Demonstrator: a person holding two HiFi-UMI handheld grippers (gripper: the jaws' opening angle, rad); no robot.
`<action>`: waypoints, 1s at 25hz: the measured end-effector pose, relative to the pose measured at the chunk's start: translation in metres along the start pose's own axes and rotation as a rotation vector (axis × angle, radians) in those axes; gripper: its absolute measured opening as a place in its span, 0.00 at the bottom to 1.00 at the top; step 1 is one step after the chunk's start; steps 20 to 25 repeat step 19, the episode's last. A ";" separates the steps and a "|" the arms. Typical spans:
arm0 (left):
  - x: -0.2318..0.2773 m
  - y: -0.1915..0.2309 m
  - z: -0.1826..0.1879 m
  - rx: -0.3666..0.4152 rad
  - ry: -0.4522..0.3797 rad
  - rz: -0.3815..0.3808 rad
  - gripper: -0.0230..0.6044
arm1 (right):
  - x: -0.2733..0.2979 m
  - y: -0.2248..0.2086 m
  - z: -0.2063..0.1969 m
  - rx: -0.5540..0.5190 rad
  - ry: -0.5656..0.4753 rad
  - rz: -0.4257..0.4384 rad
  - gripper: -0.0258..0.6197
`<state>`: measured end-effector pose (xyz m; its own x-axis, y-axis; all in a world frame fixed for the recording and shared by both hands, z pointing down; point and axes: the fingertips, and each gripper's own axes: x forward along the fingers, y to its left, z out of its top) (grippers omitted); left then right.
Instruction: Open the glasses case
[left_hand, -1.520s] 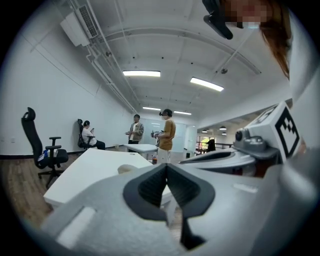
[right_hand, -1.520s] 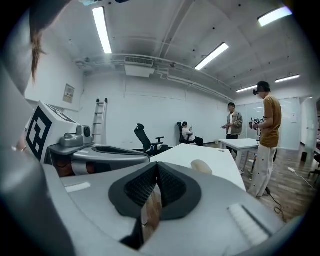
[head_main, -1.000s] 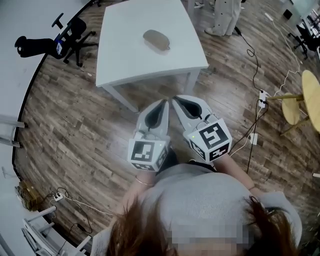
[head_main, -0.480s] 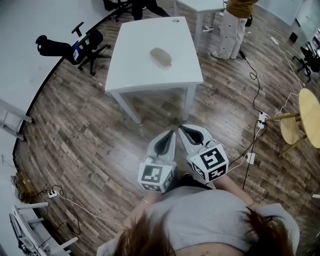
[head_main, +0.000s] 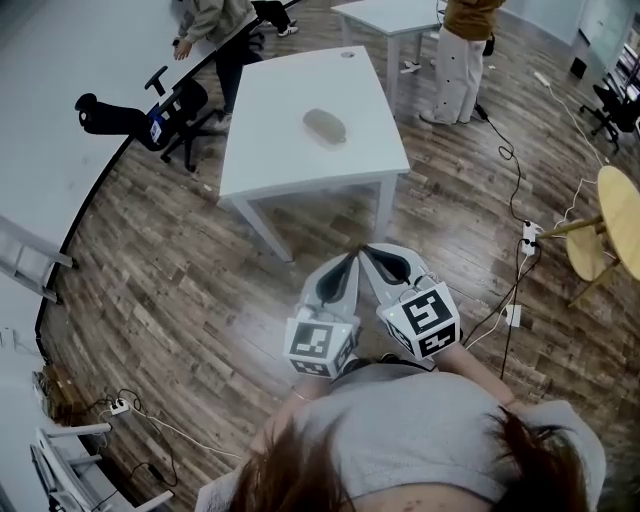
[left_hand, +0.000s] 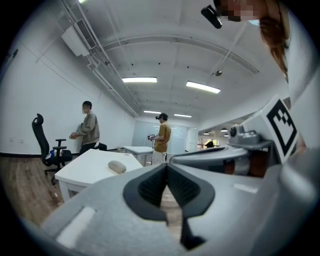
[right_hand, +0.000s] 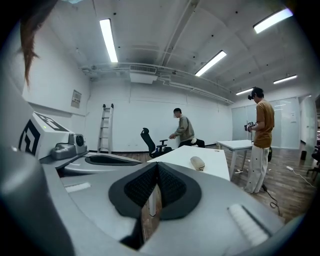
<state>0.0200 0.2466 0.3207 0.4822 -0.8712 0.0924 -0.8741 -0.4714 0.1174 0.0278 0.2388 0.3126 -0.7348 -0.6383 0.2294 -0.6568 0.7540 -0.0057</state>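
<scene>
No print can be read; the wall placard (right_hand: 76, 98) seems lettered, but it is too small.

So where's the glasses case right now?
In the head view, the glasses case lies near the middle of the white table, in the picture's upper middle, with a black office chair left of the table.

Head view steeply down; both gripper views low along their jaws toward the shared table (head_main: 280, 150)

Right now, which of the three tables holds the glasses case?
The large white table ahead, under the glasses case; not the farther white table or round wooden table.
</scene>
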 end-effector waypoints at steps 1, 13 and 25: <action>-0.001 0.000 0.000 -0.001 -0.002 -0.002 0.04 | 0.000 0.001 0.000 -0.003 0.000 -0.002 0.05; -0.008 0.010 0.002 -0.014 -0.019 0.001 0.04 | 0.002 0.011 0.001 -0.013 -0.001 -0.004 0.05; -0.010 0.010 -0.001 -0.005 -0.014 -0.002 0.04 | 0.004 0.011 -0.002 -0.009 0.006 -0.014 0.05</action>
